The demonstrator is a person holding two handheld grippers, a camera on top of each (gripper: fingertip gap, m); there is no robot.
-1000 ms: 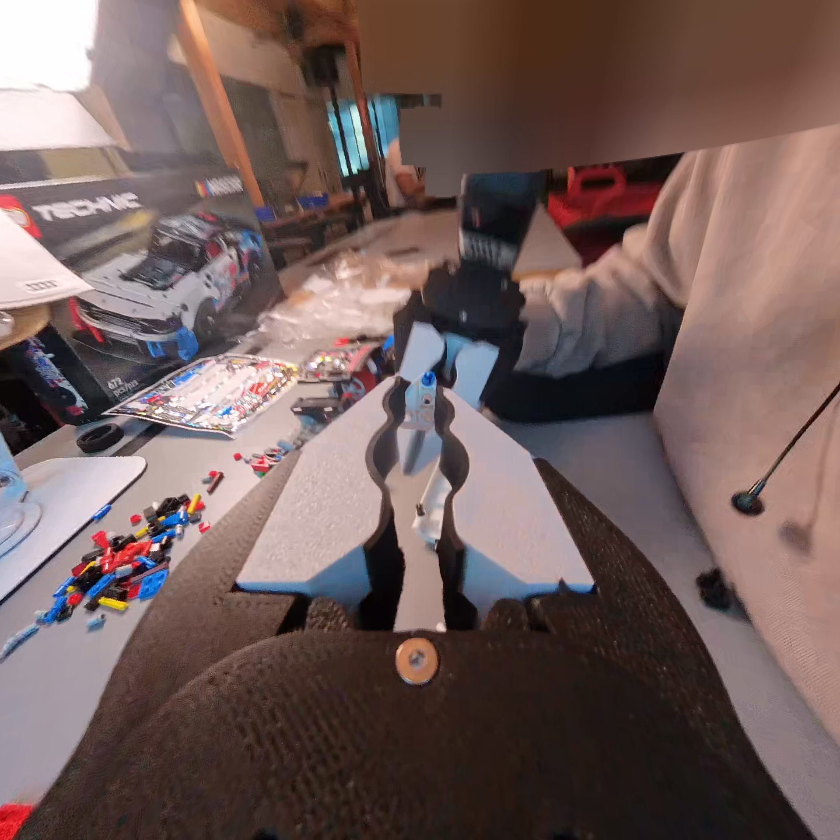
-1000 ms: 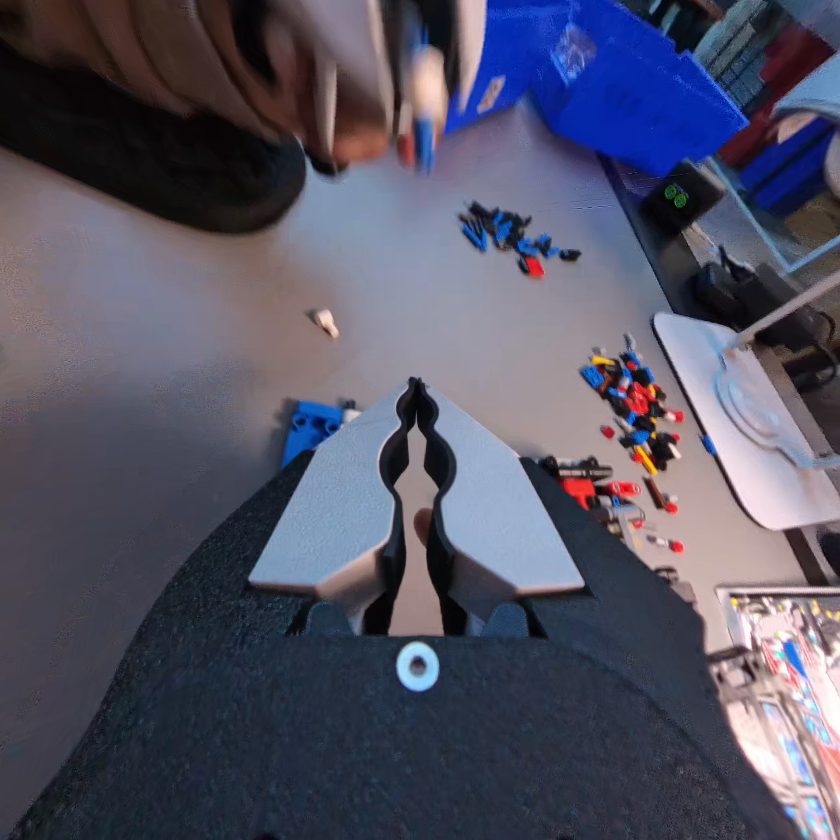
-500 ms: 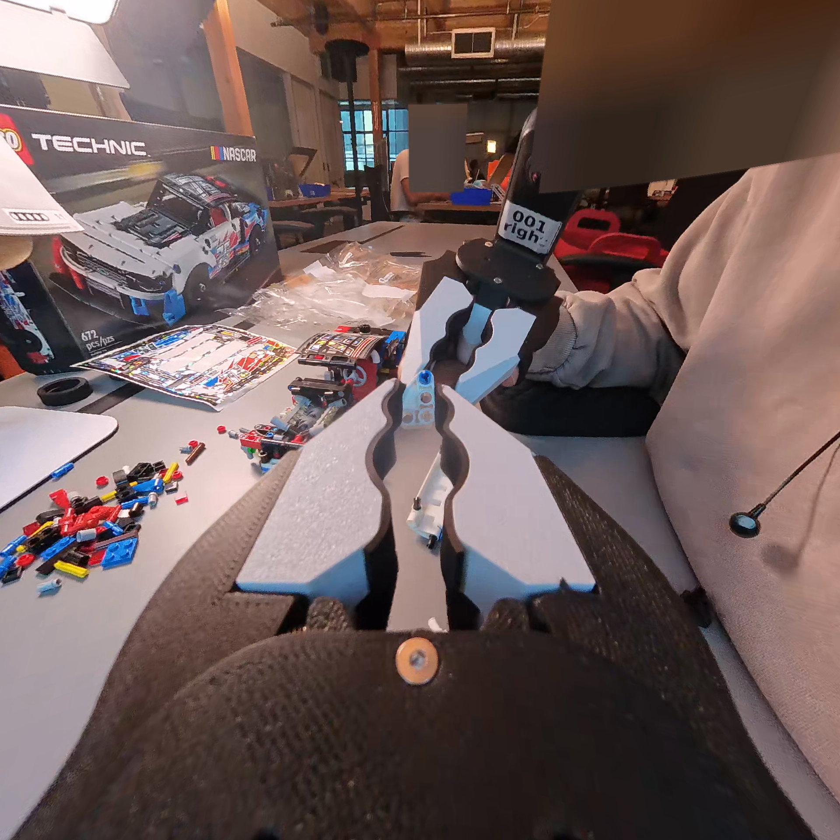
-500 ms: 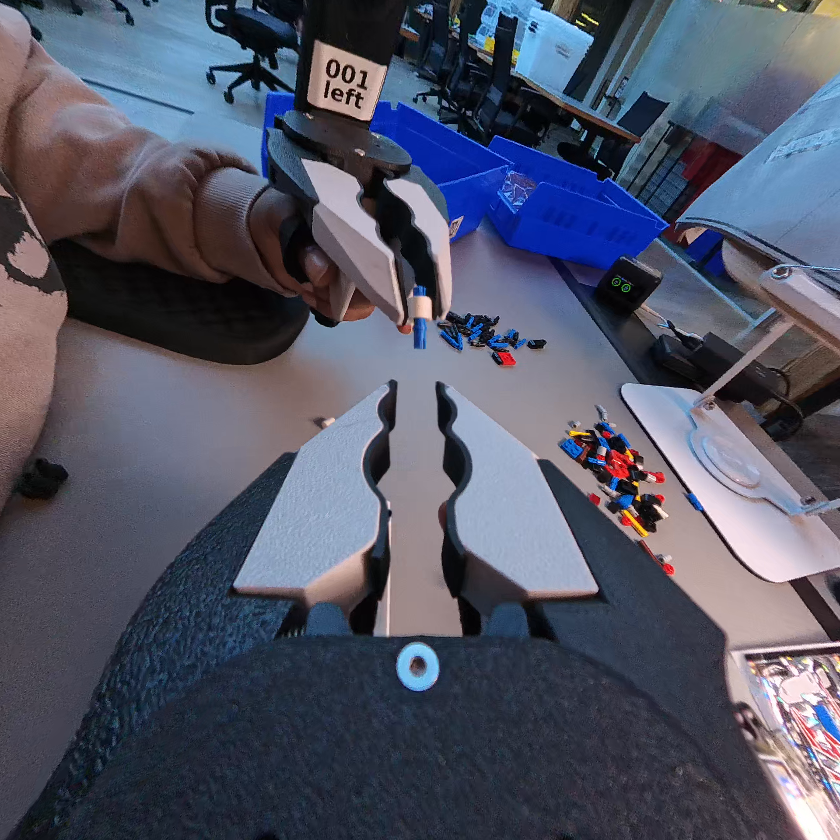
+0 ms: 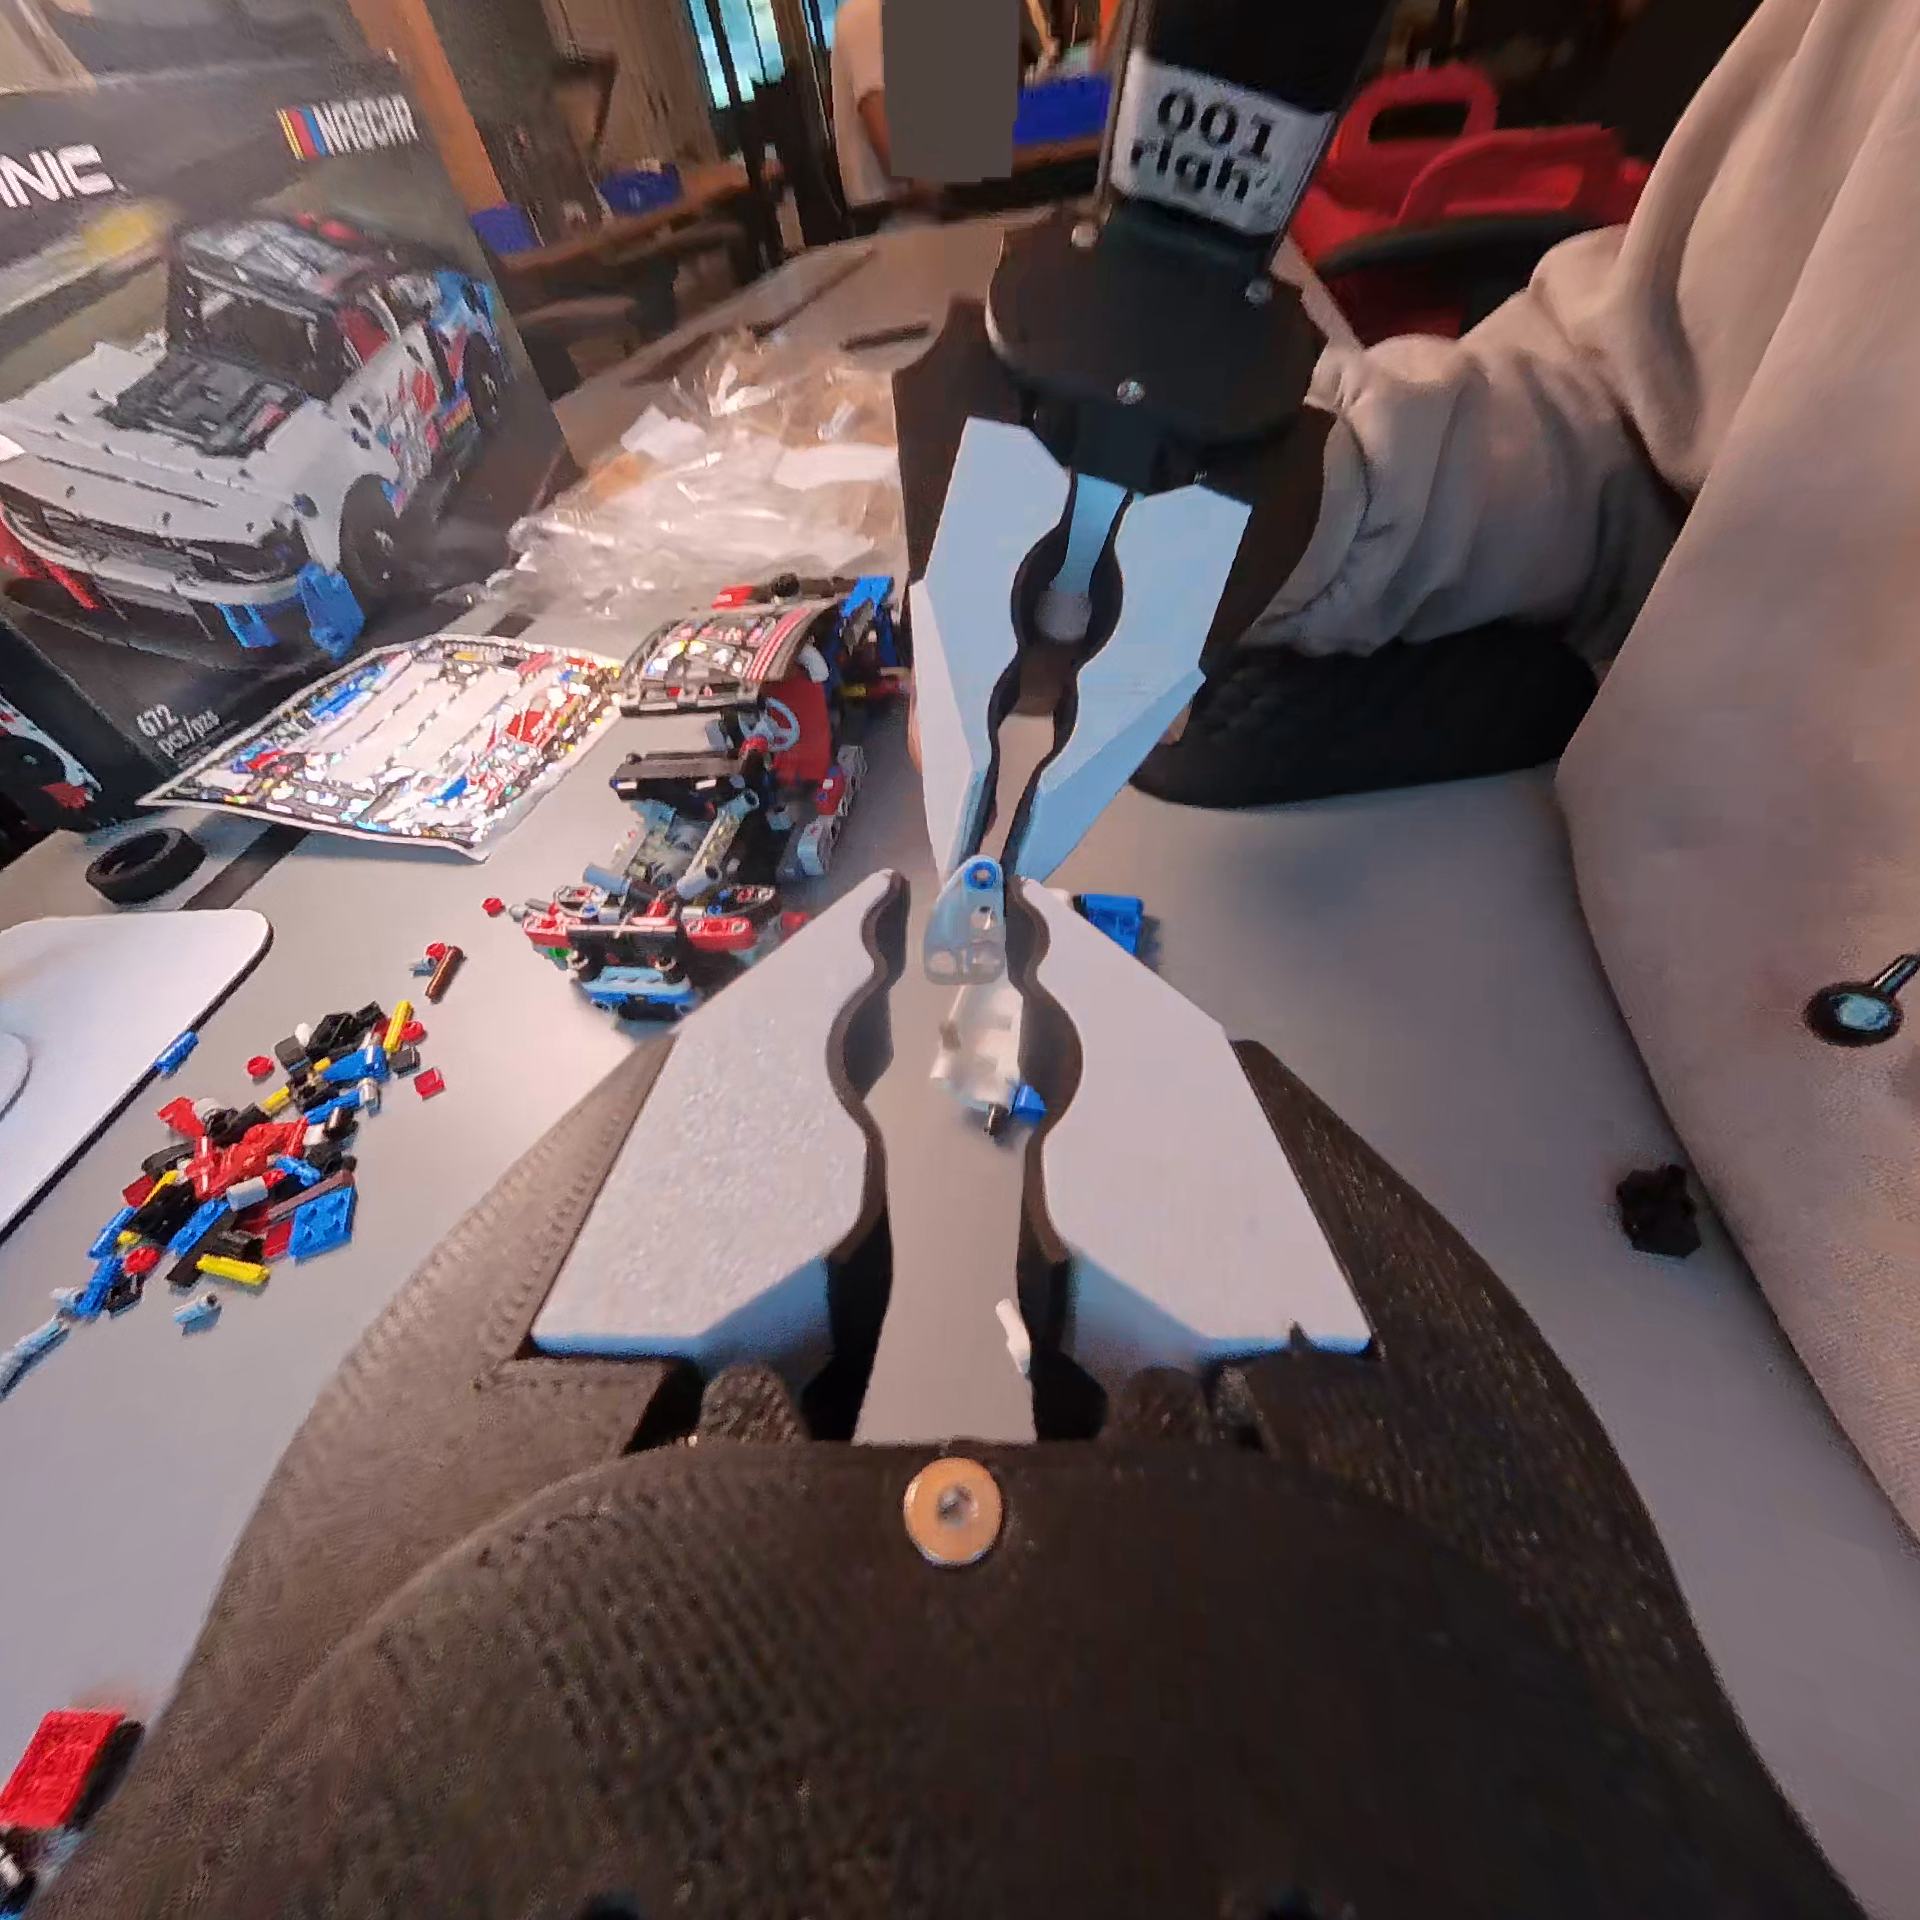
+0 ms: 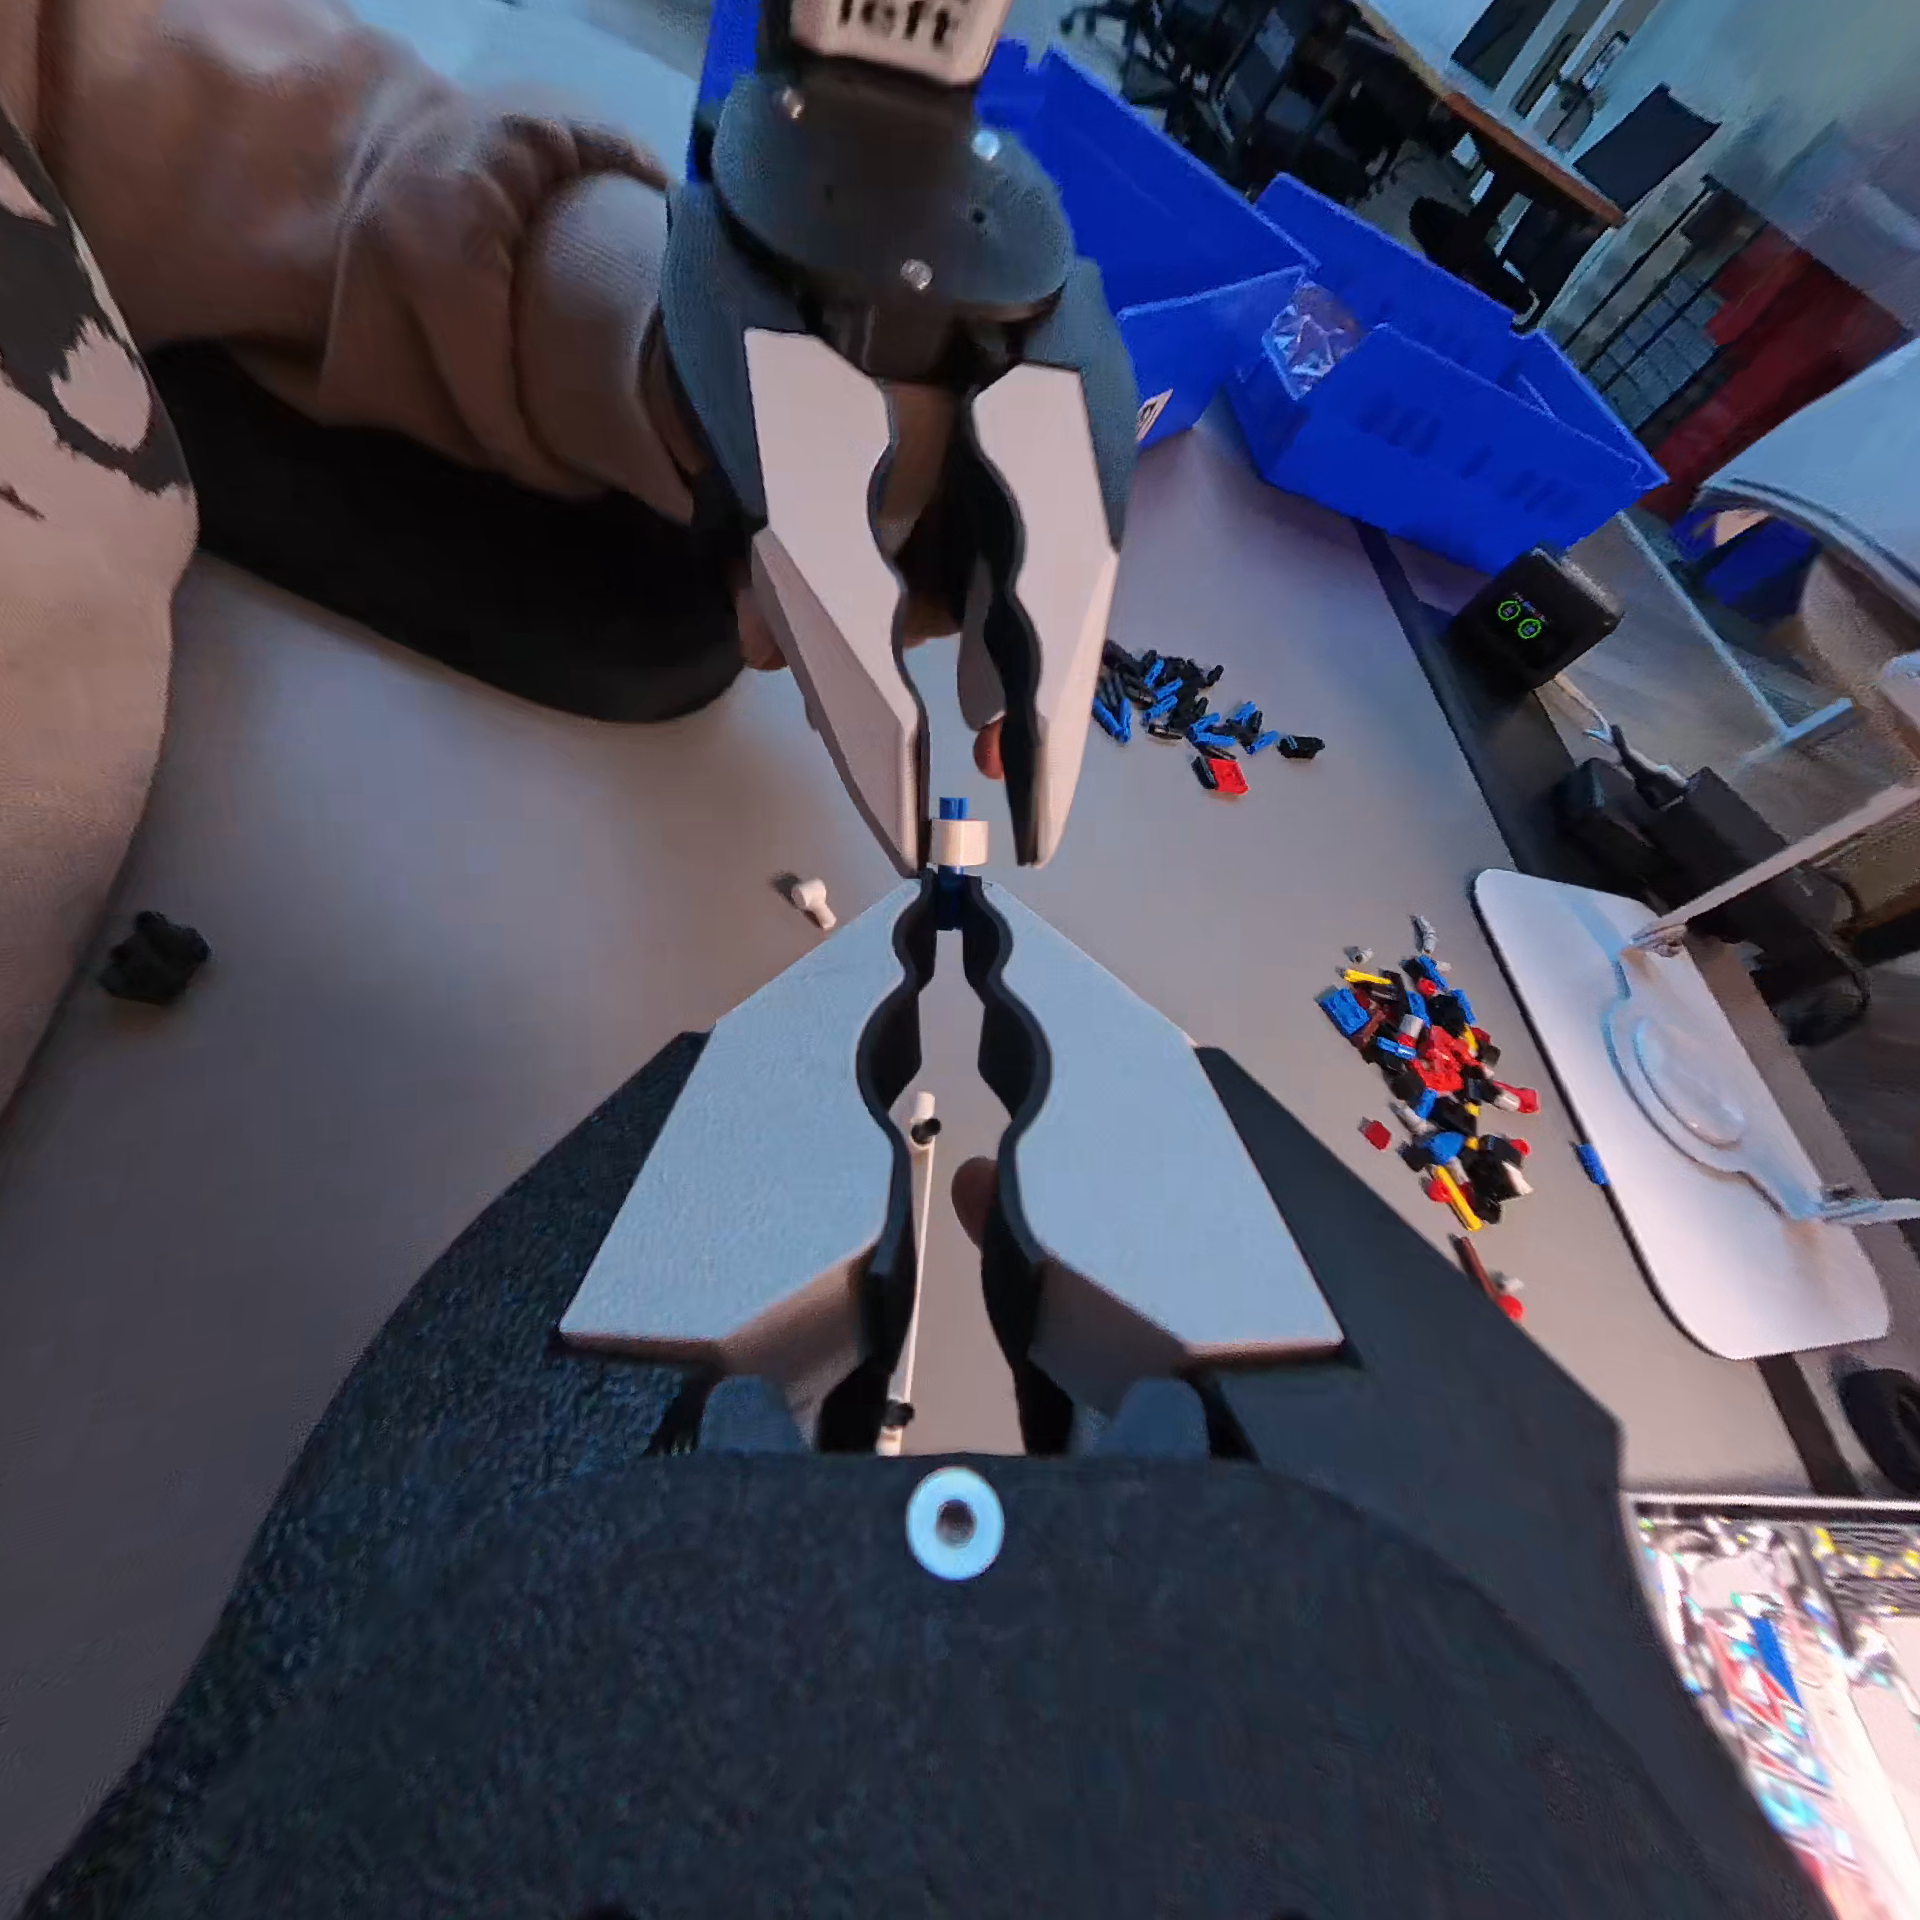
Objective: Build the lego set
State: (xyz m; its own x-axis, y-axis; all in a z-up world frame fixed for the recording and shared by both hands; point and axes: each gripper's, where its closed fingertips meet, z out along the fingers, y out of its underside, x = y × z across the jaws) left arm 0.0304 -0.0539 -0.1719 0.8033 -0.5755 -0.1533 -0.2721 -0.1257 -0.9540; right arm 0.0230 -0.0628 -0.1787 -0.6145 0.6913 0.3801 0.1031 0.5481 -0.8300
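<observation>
My left gripper (image 5: 958,888) is shut on a small pale grey lego piece (image 5: 966,930) with a blue pin through it. It holds the piece above the table. My right gripper (image 6: 952,888) faces it tip to tip, and its jaws are closed on the lower end of the blue pin (image 6: 950,902). In the right wrist view the left gripper (image 6: 966,847) comes down from above with the pale piece (image 6: 958,840). In the left wrist view the right gripper (image 5: 987,857) reaches down from above. The partly built lego car (image 5: 727,790) stands behind on the left.
The set's box (image 5: 239,312), a sticker sheet (image 5: 405,738), plastic bags (image 5: 727,468) and a tyre (image 5: 145,862) lie at the back left. Loose brick piles (image 5: 249,1174) (image 6: 1434,1081) and pins (image 6: 1184,707) lie on the table. Blue bins (image 6: 1455,436) and a lamp base (image 6: 1683,1143) stand at its edges. My two grippers' fingertips are within a few centimetres of each other. Both grippers' tips are roughly 15 centimeters from the partly built lego car (image 5: 727,790).
The two grippers have come together tip to tip. My right gripper, open half a second ago, has closed on the blue pin held by the left.
</observation>
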